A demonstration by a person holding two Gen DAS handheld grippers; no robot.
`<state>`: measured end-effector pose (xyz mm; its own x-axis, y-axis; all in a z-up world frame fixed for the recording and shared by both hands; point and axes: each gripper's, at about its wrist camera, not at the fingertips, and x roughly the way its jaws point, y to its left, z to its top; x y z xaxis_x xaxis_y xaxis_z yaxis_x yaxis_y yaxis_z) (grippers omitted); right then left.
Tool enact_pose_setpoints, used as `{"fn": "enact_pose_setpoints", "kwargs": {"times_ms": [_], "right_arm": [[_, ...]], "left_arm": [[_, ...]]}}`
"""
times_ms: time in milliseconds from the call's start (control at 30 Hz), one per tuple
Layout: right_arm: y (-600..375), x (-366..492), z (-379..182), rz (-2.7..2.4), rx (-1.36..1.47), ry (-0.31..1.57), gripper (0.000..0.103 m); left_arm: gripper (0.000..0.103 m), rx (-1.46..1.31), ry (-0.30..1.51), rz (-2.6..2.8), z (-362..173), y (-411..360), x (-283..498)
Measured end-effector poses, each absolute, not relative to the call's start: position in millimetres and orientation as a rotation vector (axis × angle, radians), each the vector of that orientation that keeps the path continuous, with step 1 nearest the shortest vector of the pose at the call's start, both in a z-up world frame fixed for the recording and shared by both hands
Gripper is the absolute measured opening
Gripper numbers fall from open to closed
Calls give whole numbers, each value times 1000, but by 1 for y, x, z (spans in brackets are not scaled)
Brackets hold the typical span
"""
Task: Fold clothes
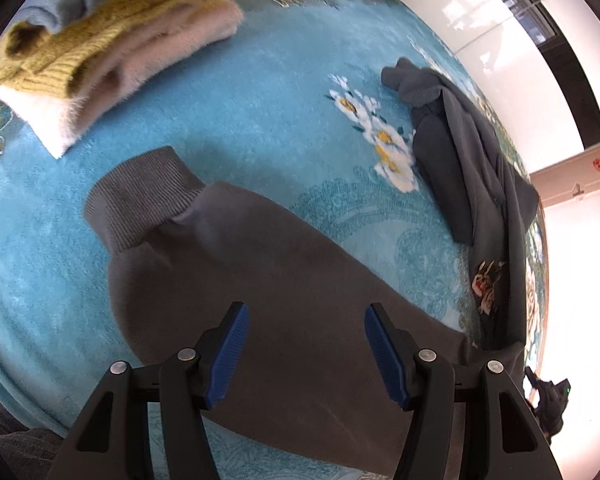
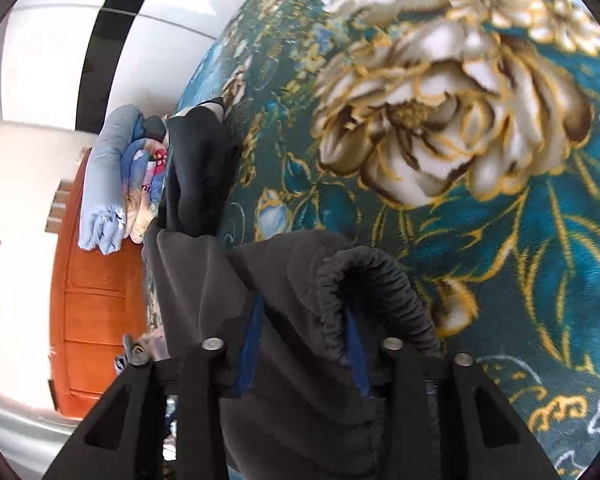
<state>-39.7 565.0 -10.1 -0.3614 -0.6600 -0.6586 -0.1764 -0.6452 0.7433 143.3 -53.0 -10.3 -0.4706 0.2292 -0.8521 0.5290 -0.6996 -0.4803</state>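
With the left tool (image 1: 304, 354) spread over the grey sweatshirt (image 1: 284, 288) and the right tool (image 2: 304, 354) pinching its bunched hem (image 2: 364, 292), I would pull the fabric flat before folding

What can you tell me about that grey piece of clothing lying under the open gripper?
The grey garment looks like soft fleece, with a ribbed cuff at one end. It lies spread flat on the blue floral blanket, running diagonally under the left gripper, whose jaws stand open above it without pinching. Its far part bunches in dark folds bearing a small floral patch.
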Motion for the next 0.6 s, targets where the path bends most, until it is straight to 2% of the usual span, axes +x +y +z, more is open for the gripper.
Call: {"fn": "enact_pose_setpoints", "kwargs": {"times_ms": [100, 167, 200, 233, 300, 467, 600], "right_arm": [[570, -48, -25, -2127, 1575, -1216, 32], [572, -50, -29, -2167, 1587, -1296, 23], [572, -51, -28, -2183, 1588, -1324, 14], [572, -50, -23, -2200, 1592, -1326, 10], [573, -47, -11, -2235, 1599, -1325, 8], [611, -37, 48, -2440, 1382, -1327, 8], [653, -37, 61, -2630, 1418, -1308, 7]], "left_arm": [[64, 1492, 1107, -2288, -8, -53, 145], [64, 1475, 1124, -2280, -8, -56, 147], [64, 1467, 1135, -2274, -8, -58, 147], [64, 1460, 1146, -2267, -9, -60, 148], [64, 1453, 1161, -2255, -10, -63, 148], [64, 1461, 1156, -2268, -10, -62, 146], [64, 1463, 1167, -2276, -10, -61, 145]]}}
